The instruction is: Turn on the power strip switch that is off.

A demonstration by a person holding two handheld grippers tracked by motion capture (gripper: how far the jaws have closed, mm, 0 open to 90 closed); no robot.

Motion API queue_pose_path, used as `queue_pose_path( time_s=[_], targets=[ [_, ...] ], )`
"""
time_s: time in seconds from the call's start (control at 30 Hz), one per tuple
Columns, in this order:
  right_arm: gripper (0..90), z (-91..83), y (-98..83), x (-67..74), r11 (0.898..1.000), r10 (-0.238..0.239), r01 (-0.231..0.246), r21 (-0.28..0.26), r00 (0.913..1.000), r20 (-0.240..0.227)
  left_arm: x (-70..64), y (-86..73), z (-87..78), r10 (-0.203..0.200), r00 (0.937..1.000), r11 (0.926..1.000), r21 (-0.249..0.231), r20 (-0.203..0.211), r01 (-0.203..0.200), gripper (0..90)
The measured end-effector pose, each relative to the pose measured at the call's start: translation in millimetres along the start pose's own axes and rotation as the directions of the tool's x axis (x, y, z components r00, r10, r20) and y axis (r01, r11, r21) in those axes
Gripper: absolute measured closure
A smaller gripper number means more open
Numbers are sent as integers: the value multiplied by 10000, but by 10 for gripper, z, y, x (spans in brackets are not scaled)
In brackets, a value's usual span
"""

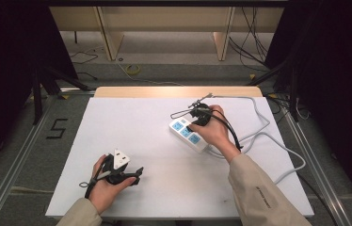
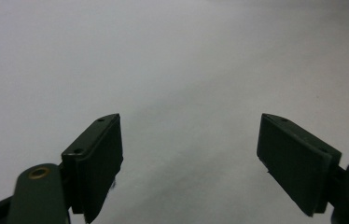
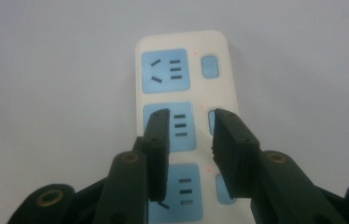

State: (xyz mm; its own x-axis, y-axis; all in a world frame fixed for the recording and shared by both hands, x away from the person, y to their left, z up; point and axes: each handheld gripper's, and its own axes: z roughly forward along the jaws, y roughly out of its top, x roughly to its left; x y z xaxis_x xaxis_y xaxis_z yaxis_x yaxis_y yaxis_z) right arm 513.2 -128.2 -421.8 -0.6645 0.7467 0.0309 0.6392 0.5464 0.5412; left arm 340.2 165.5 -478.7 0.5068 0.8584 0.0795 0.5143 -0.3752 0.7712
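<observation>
White power strip with blue sockets lies flat on the counter, directly beneath the right tongs, whose jaws stand apart, gripping nothing; left tongs gape wide, well apart, empty.

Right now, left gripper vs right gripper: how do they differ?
The left gripper has its jaws spread wide over bare white table; the right gripper has a narrower gap. The left gripper sits near the table's front edge, away from the power strip; the right gripper hovers over the strip's middle socket. Both are hand-held, black-jawed and grip nothing.
</observation>
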Motion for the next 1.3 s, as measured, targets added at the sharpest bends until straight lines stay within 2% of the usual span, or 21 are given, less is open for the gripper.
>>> queue_pose_path(
  time_s=[0.47, 0.87, 1.3],
  targets=[
    [611, -295, -318, 19, 9988, -225, 211, -444, 9992, -323, 1, -7, -1, -17, 10000, 10000, 5, -31, 17, 222],
    [582, -535, -776, 47, 9947, -318, 272, -989, 9985, -454, -4, -11, -4, -76, 10000, 10000, -15, -42, 76, 222],
    [579, -763, -1281, 71, 9843, -275, 154, -1757, 9974, -667, -5, -9, -6, -99, 9999, 9999, -46, -64, 99, 222]
  ],
)
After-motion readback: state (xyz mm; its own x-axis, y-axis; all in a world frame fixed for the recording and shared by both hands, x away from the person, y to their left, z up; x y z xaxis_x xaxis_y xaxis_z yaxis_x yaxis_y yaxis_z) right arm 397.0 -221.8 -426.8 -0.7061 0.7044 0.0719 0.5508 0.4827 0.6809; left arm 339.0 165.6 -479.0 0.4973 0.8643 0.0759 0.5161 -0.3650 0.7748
